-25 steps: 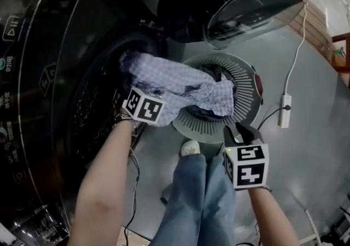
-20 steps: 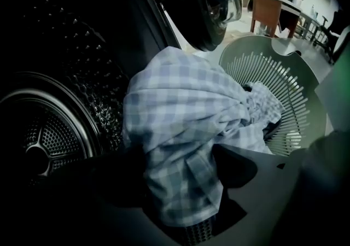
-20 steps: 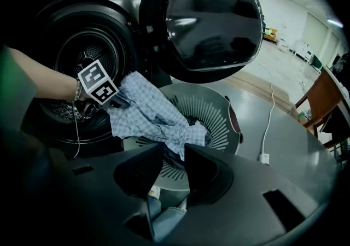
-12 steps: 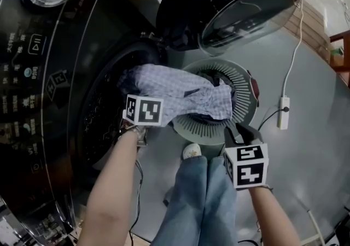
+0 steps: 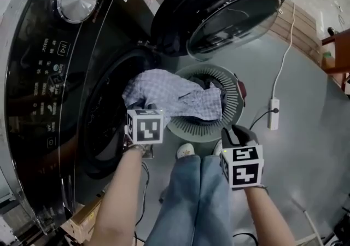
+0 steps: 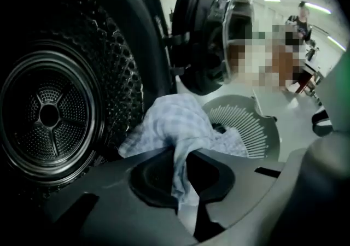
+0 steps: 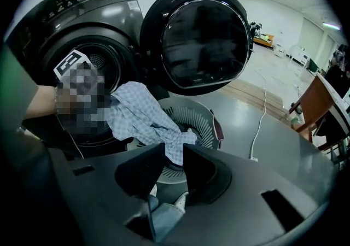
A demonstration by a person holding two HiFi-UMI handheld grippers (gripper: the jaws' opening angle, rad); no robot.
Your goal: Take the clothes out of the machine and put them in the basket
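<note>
A blue-and-white checked cloth [image 5: 169, 94] stretches from the dark machine's open drum [image 5: 104, 124] to the round grey basket [image 5: 232, 89]. My left gripper [image 6: 180, 185] has just been closing and is now shut on a bunched fold of the cloth [image 6: 175, 124] by the drum mouth; in the head view its marker cube [image 5: 145, 126] hides the jaws. My right gripper [image 7: 170, 157] is shut on the cloth's other end [image 7: 136, 113] above the basket [image 7: 202, 122], its jaws having tightened slightly. Dark clothes [image 5: 210, 82] lie in the basket.
The machine's round door [image 5: 224, 10] stands swung open above the basket. A white power strip [image 5: 273, 113] and its cable lie on the grey floor to the right. The person's jeans [image 5: 191, 201] fill the near middle. A cardboard box [image 5: 82, 220] sits at lower left.
Both grippers have risen, the left one more, and its marker cube has rolled. The checked cloth has come further out of the drum and hangs higher over the basket.
</note>
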